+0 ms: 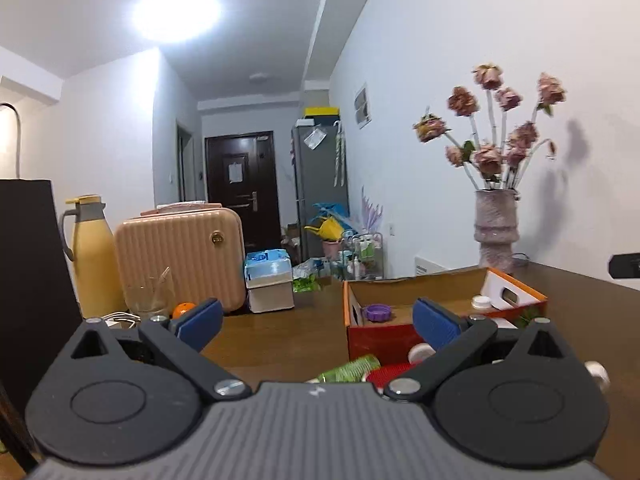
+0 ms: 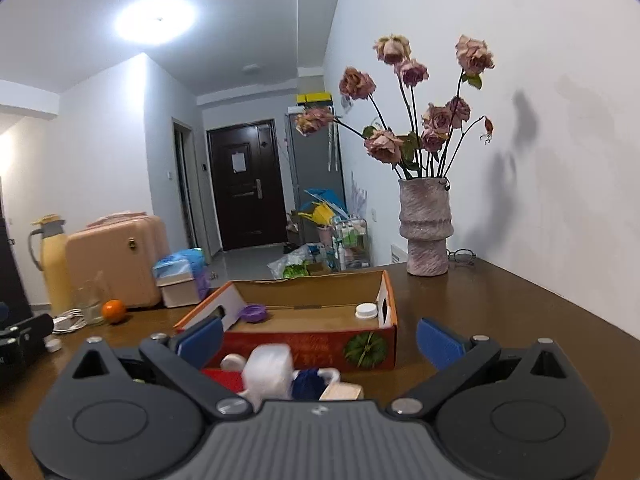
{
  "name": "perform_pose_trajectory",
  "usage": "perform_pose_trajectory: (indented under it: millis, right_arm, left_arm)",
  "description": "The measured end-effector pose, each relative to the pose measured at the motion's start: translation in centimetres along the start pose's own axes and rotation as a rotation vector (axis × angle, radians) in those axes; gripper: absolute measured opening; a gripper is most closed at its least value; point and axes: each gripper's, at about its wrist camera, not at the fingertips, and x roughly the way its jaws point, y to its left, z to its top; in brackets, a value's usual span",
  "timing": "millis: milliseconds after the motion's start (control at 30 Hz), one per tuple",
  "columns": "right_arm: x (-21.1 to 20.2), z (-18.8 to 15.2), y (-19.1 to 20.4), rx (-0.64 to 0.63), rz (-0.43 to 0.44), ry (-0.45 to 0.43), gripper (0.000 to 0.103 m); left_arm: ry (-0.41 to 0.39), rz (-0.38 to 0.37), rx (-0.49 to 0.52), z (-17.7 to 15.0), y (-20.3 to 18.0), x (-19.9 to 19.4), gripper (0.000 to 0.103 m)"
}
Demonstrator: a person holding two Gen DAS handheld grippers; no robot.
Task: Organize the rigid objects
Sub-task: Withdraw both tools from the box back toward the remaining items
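Observation:
An open red cardboard box (image 1: 376, 338) (image 2: 320, 350) sits on the brown table. Inside it lie a purple lid (image 1: 377, 313) (image 2: 253, 313) and a white cap (image 1: 481, 302) (image 2: 366, 310). In front of the box lie small items: a green-wrapped piece (image 1: 352, 368), a red piece (image 1: 390, 372) (image 2: 222, 378), a white bottle (image 2: 267, 372), a blue ball (image 2: 307, 384) and a wooden block (image 2: 342, 392). My left gripper (image 1: 316, 320) is open and empty, just before the box. My right gripper (image 2: 318, 340) is open and empty above the items.
A pink vase of dried roses (image 1: 496, 228) (image 2: 426, 226) stands at the back right by the wall. At the left stand a pink case (image 1: 180, 260) (image 2: 114, 268), a yellow flask (image 1: 94, 252), a glass (image 2: 91, 300), an orange (image 2: 114, 311) and a tissue box (image 1: 269, 280).

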Motion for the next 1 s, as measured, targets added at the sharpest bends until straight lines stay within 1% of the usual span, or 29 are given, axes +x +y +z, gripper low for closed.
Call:
perform_pose_trajectory:
  millis: [100,233,300,367,400,467,567,633,667,700,733,833,867,933,1000]
  right_arm:
    - [-2.9,-1.1,0.7,0.011,0.002,-0.006,0.103]
    - [-6.6,-2.3,1.3,0.026,0.014,-0.02,0.103]
    - [-8.6,-3.2,1.6,0.024,0.019,-0.02,0.103]
    - [-10.5,-4.2,2.0,0.044,0.007,0.006,0.103]
    - [-11.6,-4.8,2.3,0.065,-0.001,0.02,0.103]
    - [-13.3,-6.0,3.2,0.07,-0.018,0.059,0.103]
    - [-15.6,-8.1,4.9,0.06,-0.104,0.049,0.103]
    - [-16.9,-9.1,5.7,0.042,-0.131,0.02,0.103]
    - [-17.5,-9.6,6.0,0.025,-0.138,0.002,0.103]
    - [-18.1,-10.0,6.3,0.014,-0.153,-0.018,0.103]
    - [-18.6,-10.2,6.4,0.017,-0.175,-0.029,0.103]
    - [-19.7,-10.9,6.8,0.069,-0.255,-0.034,0.103]
    - [-19.9,-11.2,6.9,0.08,-0.258,-0.025,0.103]
    - [-20.0,-11.6,7.0,0.099,-0.231,-0.025,0.103]
    - [-20.6,-12.2,7.0,0.124,-0.195,-0.05,0.103]
  left_arm:
    - [-0.002,-0.03,0.031,-0.9,0.0,-3.3,0.103]
    - [-0.049,-0.065,0.045,-1.5,0.2,-7.5,0.103]
    - [-0.079,-0.095,0.059,-1.9,0.5,-9.7,0.103]
    - [-0.092,-0.153,0.089,-2.7,0.8,-11.7,0.103]
    - [-0.094,-0.152,0.09,-3.2,0.9,-12.5,0.103]
    - [-0.087,-0.113,0.065,-4.3,0.9,-14.2,0.103]
    - [-0.097,-0.104,0.035,-5.6,1.0,-16.8,0.103]
    - [-0.106,-0.079,0.029,-5.9,0.6,-17.6,0.103]
    - [-0.105,-0.088,0.027,-6.1,0.3,-17.9,0.103]
    - [-0.093,-0.115,0.029,-6.4,0.1,-18.1,0.103]
    - [-0.082,-0.125,0.027,-6.7,0.1,-18.4,0.103]
    - [-0.056,-0.102,-0.016,-7.9,0.1,-19.0,0.103]
    - [-0.044,-0.101,-0.028,-8.2,0.0,-19.0,0.103]
    - [-0.016,-0.131,-0.025,-8.6,-0.1,-19.0,0.103]
    - [-0.012,-0.134,-0.016,-8.8,-0.3,-19.1,0.103]
